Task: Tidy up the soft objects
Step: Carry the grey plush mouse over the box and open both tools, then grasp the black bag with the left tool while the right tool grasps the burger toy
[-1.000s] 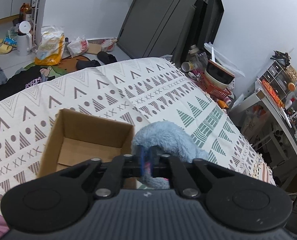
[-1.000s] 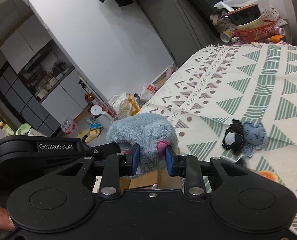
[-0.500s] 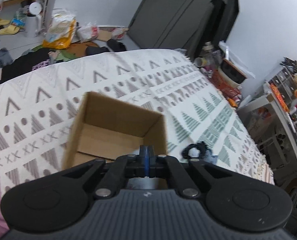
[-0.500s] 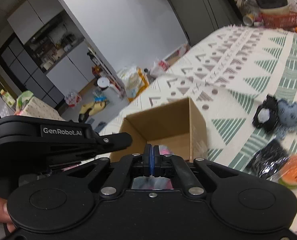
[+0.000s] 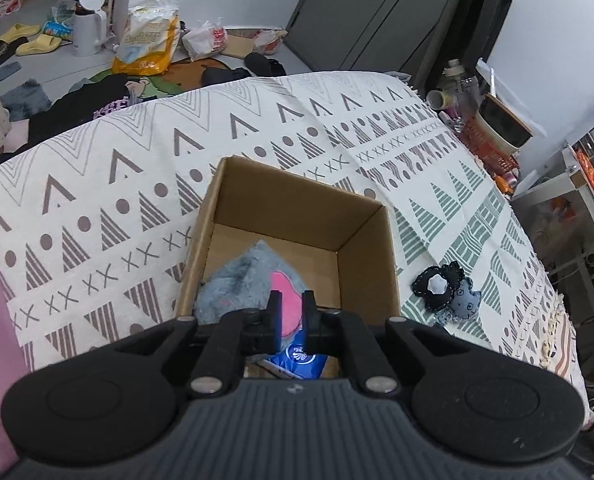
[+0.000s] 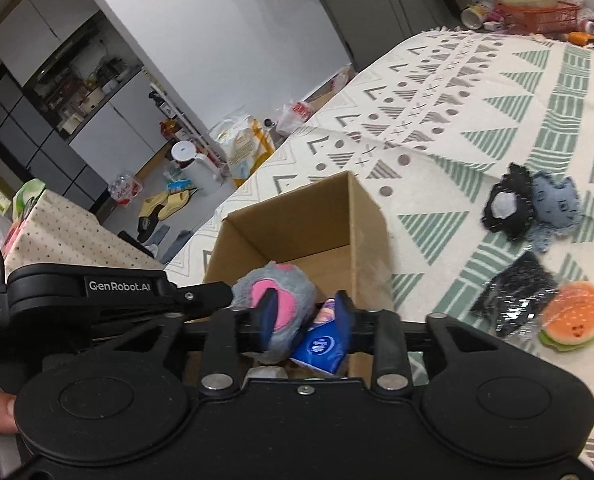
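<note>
While both grippers gape, grey plush (image 5: 244, 285) lies inside box (image 5: 297, 193) (near corner) — far half bare.

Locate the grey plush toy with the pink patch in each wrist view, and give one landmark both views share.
Left wrist: grey plush toy lies inside the cardboard box, lower centre, just ahead of the left gripper.
Right wrist: the toy sits in the box, lower centre-left.
Shared landmark: the blue packet beside it in the box.
</note>
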Motion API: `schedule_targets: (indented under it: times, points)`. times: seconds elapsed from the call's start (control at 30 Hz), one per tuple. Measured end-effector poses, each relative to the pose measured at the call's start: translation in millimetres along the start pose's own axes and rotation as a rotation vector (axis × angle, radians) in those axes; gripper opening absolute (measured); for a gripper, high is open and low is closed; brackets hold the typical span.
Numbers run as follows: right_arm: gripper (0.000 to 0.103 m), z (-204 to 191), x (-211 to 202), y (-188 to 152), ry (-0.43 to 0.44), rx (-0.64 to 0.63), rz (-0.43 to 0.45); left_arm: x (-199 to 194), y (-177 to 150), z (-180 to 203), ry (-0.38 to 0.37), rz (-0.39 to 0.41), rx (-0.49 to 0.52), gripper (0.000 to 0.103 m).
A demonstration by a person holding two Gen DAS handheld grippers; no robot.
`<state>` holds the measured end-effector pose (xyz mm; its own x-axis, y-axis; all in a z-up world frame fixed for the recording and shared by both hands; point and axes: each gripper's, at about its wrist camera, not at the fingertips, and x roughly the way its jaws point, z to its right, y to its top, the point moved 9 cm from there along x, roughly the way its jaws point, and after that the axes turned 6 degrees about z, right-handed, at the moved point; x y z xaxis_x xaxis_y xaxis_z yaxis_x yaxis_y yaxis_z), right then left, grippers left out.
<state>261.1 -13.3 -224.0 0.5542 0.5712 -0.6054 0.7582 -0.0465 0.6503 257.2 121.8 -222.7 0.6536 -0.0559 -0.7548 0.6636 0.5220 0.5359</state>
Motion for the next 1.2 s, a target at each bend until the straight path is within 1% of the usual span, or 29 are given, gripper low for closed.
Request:
schedule_targets:
  times: [0.07,0.13,0.2,0.3,0.4,0.53,0.6,0.63,0.77,0.93,1.2]
  points:
    - [0.043,4,-4,2,-0.005,0.011,0.001,-1,1,-1,0.003,-0.001,-0.001,0.011]
    - [0.046,8,-9,4,-0.012,0.012,0.007,-3,1,-1,0.012,-0.003,0.003,0.017]
    - [0.049,11,-13,5,-0.017,0.010,0.007,-5,2,1,0.015,0.005,0.003,0.033]
    - [0.056,19,-20,6,-0.032,0.027,0.006,-9,2,5,0.024,0.023,0.012,0.048]
    - [0.063,28,-27,7,-0.053,0.041,0.013,-11,2,15,0.020,0.026,0.030,0.054]
    - [0.072,41,-38,10,-0.073,0.050,0.014,-12,-1,32,0.010,0.030,0.054,0.058]
    - [0.079,47,-42,13,-0.080,0.052,0.014,-13,-3,41,0.006,0.032,0.067,0.064]
    - [0.082,51,-46,15,-0.083,0.055,0.016,-14,-5,46,0.003,0.034,0.075,0.064]
    - [0.087,71,-56,22,-0.099,0.082,0.034,-14,-10,64,-0.005,0.033,0.102,0.067]
    - [0.087,99,-59,19,-0.128,0.163,0.017,-11,-17,83,-0.006,0.028,0.117,0.067]
    - [0.087,127,-71,20,-0.156,0.225,0.025,0,-31,111,-0.008,0.011,0.139,0.067]
